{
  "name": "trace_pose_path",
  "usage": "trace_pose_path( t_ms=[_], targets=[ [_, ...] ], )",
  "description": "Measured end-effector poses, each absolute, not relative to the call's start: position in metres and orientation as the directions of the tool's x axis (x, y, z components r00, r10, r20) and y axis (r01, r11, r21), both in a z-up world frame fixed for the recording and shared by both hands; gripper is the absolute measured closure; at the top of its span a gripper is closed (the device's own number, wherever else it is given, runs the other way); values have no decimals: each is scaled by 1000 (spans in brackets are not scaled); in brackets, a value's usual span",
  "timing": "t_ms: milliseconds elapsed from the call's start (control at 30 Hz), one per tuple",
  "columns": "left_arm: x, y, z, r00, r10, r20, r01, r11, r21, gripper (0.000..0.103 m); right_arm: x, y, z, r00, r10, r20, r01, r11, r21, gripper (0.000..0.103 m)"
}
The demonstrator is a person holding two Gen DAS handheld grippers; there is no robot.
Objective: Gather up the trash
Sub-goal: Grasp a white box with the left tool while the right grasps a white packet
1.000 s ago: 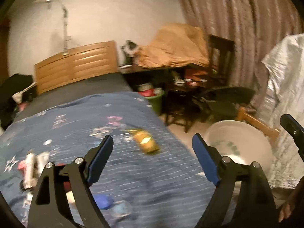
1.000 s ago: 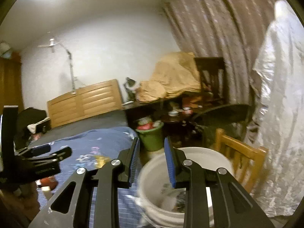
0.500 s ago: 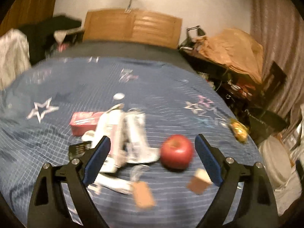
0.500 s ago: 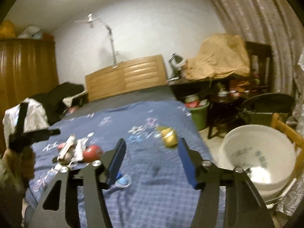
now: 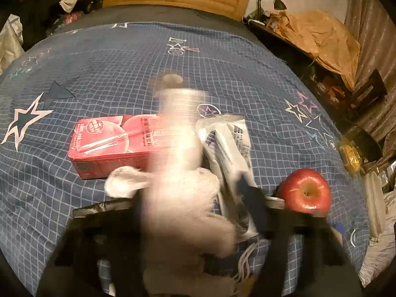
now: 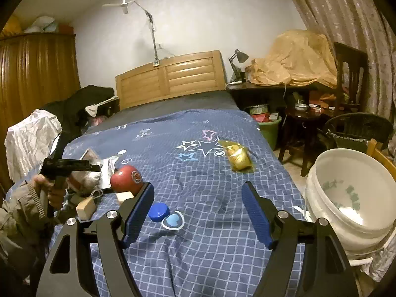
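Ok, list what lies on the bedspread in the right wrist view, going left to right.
Tan block → red apple → blue bottle cap → blue heart sticker → yellow wrapper; off the bed's right side, the white bucket.

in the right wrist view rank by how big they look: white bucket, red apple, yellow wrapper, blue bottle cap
1. white bucket, by far the largest
2. red apple and yellow wrapper: they look about alike, and the wrapper lies farther from the camera, so no ranking between them
3. blue bottle cap, smallest, though it lies nearest the camera
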State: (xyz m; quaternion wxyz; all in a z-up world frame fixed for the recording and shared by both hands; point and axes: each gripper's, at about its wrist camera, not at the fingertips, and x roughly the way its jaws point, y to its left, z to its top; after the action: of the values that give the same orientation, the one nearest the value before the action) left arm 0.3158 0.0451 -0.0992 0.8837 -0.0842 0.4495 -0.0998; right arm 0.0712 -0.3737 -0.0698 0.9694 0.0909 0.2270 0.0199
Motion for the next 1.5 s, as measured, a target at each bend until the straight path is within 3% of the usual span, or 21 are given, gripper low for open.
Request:
trace_pose_path(
  t_ms=[33, 100, 333, 500, 600, 767, 1033, 1267, 1500],
  targets=[
    [314, 48, -97, 585, -250, -771, 94, 966, -242, 81, 72, -372, -70, 895, 86, -437, -5, 983, 183, 29],
    [304, 60, -88, 617, -258, -743, 74, 959, -272, 88, 76, -367, -67, 895, 99, -434, -22, 984, 179, 29],
    [230, 93, -34, 758, -205, -619, 40, 962, -270, 89, 82, -332, -54, 889, 191, -416, -139, 979, 151, 31],
    [183, 114, -19, 775, -285, -564, 85, 931, -354, 89, 103, -286, -45, 845, 323, -426, -294, 946, 135, 41],
    [170, 130, -25, 766, -349, -540, 92, 891, -445, 89, 125, -260, -45, 790, 398, -466, -372, 916, 151, 56],
    [148, 144, -47, 779, -286, -559, 11, 896, -443, 89, 178, -210, -51, 703, 445, -555, -444, 884, 147, 76],
    [134, 153, -62, 790, -286, -543, 12, 891, -453, 89, 277, -133, -79, 565, 406, -718, -501, 860, 92, 78],
    [135, 167, -75, 783, -322, -532, 11, 863, -506, 89, 334, -95, -120, 475, 269, -838, -469, 883, 18, 68],
    [136, 168, -80, 776, -339, -532, 13, 852, -523, 89, 348, -98, -128, 469, 271, -841, -420, 906, 58, 73]
  ],
)
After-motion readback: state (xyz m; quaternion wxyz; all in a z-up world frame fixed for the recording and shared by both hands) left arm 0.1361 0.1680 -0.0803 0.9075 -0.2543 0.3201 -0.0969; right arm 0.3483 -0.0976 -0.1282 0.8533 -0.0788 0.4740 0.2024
